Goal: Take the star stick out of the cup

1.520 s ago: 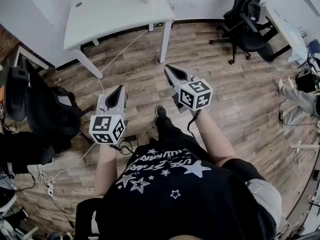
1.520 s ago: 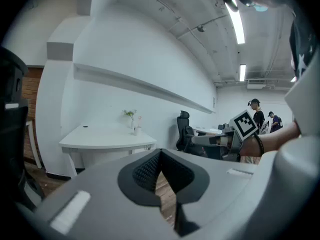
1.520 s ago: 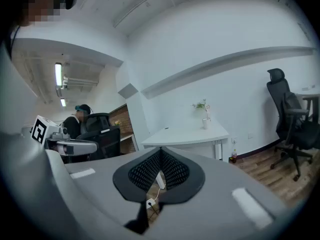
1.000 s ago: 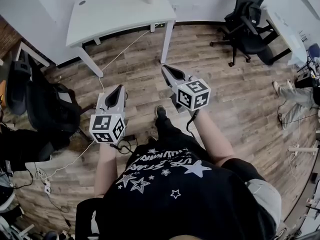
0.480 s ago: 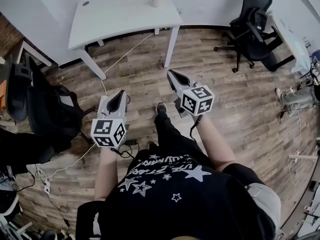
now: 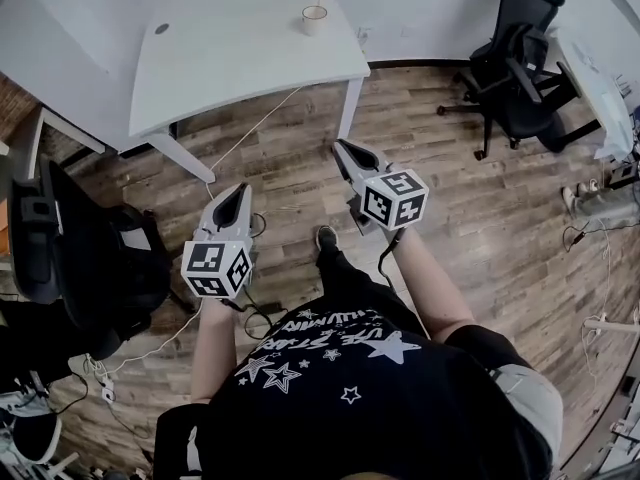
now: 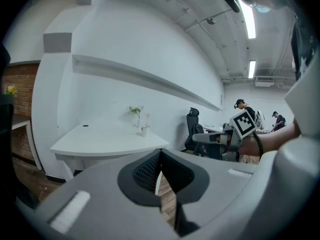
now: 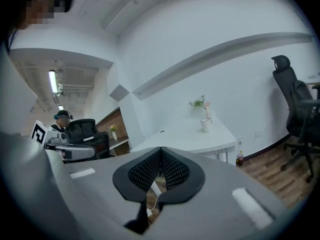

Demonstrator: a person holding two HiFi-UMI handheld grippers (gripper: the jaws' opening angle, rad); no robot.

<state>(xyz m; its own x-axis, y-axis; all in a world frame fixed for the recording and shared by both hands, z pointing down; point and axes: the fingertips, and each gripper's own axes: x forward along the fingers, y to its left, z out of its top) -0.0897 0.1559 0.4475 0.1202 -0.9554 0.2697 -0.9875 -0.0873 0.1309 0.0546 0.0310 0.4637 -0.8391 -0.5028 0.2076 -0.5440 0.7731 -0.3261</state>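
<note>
Wood floor lies between the person and the white desk (image 6: 230, 58), so the step in hand looks like the approach. The cup (image 6: 314, 18) stands at the desk's far edge, just beside a small plant (image 8: 199, 103), with the star stick (image 8: 207, 105) rising from it. The left gripper (image 6: 238, 192) and the right gripper (image 6: 342, 150) are both closed on nothing, well apart from the cup. To do it well, walk close first and open the right jaws before reaching. Then take the stick below the star and lift straight up. The stick is very thin here, so perhaps it leans.
</note>
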